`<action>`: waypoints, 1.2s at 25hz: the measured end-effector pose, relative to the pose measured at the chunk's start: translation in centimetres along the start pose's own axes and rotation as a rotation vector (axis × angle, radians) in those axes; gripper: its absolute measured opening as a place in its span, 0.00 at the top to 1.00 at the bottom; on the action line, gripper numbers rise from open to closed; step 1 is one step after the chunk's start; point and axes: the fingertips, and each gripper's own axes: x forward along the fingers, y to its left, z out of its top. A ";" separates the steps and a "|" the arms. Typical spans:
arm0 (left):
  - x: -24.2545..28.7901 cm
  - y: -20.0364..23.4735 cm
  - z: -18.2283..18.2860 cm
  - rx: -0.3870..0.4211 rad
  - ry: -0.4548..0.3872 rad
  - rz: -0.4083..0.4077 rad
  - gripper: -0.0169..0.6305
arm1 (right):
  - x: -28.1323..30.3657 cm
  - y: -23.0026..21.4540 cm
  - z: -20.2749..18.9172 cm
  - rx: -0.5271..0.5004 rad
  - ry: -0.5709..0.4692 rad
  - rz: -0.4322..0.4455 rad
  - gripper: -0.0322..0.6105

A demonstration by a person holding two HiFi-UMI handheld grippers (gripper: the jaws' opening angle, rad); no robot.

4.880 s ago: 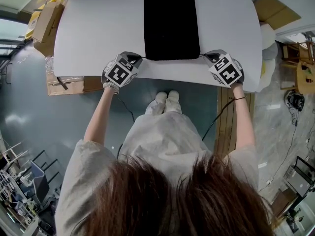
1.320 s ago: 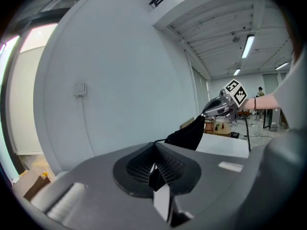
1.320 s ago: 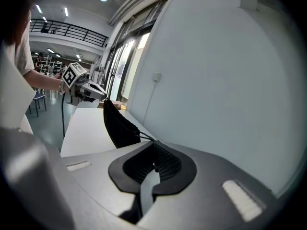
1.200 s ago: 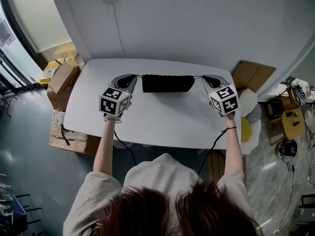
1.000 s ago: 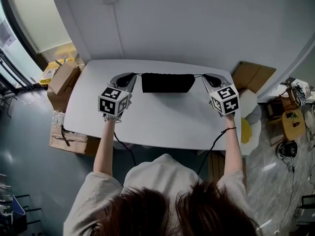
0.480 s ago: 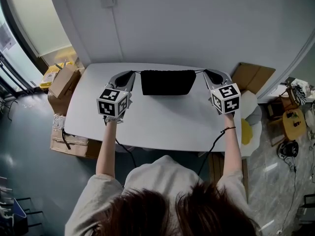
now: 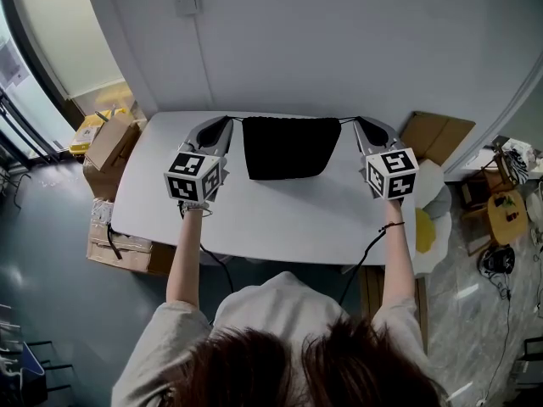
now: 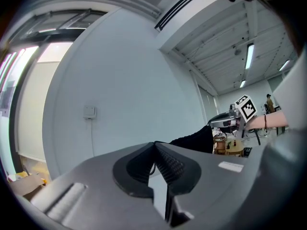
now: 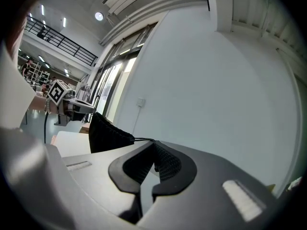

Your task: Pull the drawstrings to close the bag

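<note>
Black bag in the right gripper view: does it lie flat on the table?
No, the black bag hangs upright from a drawstring clamped in the right gripper.

In front of me a white table [image 7: 280,219] stands close to a plain pale wall [image 7: 356,49] that carries a small switch plate [image 7: 187,5], and the floor [image 7: 51,261] below is a glossy grey. To my left a tall window [image 7: 17,66] lets in daylight, with cardboard boxes [image 7: 106,142] piled beside that end of the table, and a brown carton [image 7: 441,134] lies by the right end. Overhead, long strip lights [image 8: 249,55] run along a ribbed ceiling [image 8: 225,37].
</note>
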 end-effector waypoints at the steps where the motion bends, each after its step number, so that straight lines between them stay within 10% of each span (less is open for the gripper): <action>1: -0.1 0.0 0.2 0.001 -0.006 0.003 0.97 | 0.0 0.0 0.2 0.004 -0.008 -0.002 0.93; 30: -1.7 0.9 1.9 -0.008 -0.074 0.098 0.97 | -1.3 -0.8 1.6 0.060 -0.080 -0.087 0.93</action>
